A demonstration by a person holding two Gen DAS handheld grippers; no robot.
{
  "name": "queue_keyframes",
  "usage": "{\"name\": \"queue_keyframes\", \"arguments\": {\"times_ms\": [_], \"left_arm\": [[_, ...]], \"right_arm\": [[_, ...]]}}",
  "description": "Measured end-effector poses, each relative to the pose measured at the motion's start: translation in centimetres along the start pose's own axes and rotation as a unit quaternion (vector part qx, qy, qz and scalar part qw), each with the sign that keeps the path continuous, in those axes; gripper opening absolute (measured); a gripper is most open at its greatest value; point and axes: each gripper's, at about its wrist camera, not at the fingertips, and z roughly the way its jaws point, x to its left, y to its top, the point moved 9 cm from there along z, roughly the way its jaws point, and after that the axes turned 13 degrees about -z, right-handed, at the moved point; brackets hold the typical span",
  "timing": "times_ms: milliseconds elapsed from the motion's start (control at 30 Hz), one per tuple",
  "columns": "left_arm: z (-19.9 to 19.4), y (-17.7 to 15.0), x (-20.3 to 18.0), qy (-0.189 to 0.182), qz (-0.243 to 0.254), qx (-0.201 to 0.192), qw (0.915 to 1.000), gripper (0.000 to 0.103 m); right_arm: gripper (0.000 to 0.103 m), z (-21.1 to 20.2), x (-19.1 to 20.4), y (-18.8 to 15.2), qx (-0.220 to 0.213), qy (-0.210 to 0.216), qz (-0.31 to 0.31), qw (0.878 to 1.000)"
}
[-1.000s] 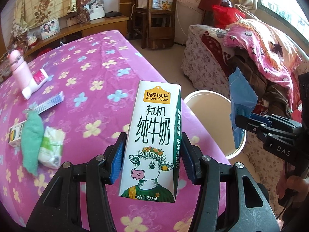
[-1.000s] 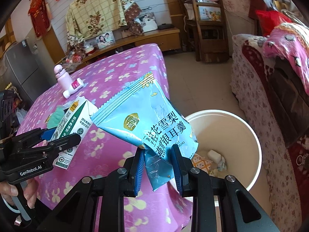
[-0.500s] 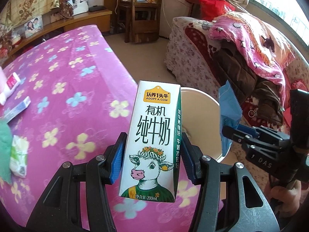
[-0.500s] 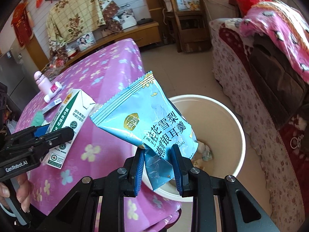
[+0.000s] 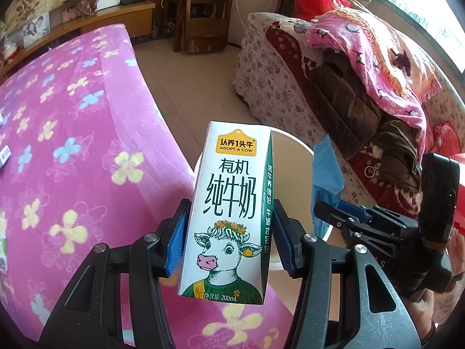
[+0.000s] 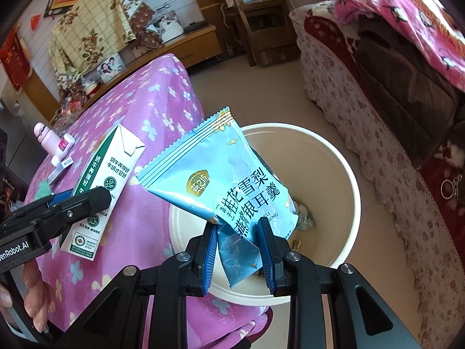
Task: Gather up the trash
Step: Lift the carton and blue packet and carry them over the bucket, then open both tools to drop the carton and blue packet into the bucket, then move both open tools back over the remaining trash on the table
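Observation:
My left gripper (image 5: 228, 241) is shut on a white milk carton (image 5: 229, 212) with a cow picture, held upright at the edge of the pink flowered table (image 5: 72, 151). The same carton (image 6: 101, 192) appears at the left of the right wrist view. My right gripper (image 6: 239, 250) is shut on a blue snack bag (image 6: 221, 180), held over the white waste bucket (image 6: 345, 174). The bag (image 5: 327, 171) and the bucket's rim (image 5: 293, 139) show behind the carton in the left wrist view. Some scraps lie in the bucket's bottom.
A flower-patterned sofa (image 6: 363, 101) with a pink blanket (image 5: 377, 52) stands right of the bucket. A wooden chair (image 5: 200, 8) and a low cabinet (image 6: 186, 46) are at the back. A pink bottle (image 6: 48, 138) and small boxes lie on the table's far side.
Both grippers have moved toward the bucket and lower, keeping their loads. The bucket now looks larger under the snack bag, and the table's far items have slid out of the left view.

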Motion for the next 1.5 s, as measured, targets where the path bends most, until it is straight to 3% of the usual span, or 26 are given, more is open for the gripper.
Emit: {"name": "queue_keyframes", "arguments": {"times_ms": [333,367,400,433,567,633,833,1500], "left_arm": [[1.5,-0.1,-0.5,-0.017,-0.006,0.014,0.9997,0.053],[1.6,-0.1,-0.6,-0.023,-0.007,0.017,0.9996,0.053],[1.7,-0.2,-0.7,-0.025,-0.009,0.021,0.9994,0.053],[1.8,-0.3,-0.7,-0.025,-0.009,0.024,0.9993,0.053],[1.9,-0.4,-0.6,-0.037,-0.021,0.029,0.9987,0.055],[1.8,-0.5,-0.5,-0.042,-0.028,0.030,0.9983,0.061],[1.4,-0.3,-0.4,-0.036,-0.027,0.021,0.9988,0.062],[-1.7,-0.4,3.7,0.022,-0.021,-0.025,0.9992,0.062]], "right_arm": [[0.030,1.6,-1.6,-0.2,0.011,-0.014,0.031,0.999],[0.050,1.7,-1.7,-0.3,0.015,-0.021,0.031,0.999],[0.062,1.8,-1.9,-0.3,0.018,-0.028,0.032,0.999],[0.064,1.8,-2.0,-0.4,0.016,-0.031,0.034,0.999],[0.064,1.9,-2.4,-1.0,0.021,-0.026,0.045,0.998],[0.064,1.9,-2.6,-1.3,0.024,-0.022,0.051,0.998],[0.064,1.7,-2.8,-1.5,0.025,-0.020,0.060,0.998],[0.064,0.4,1.5,-0.1,0.016,-0.008,0.022,1.000]]}}
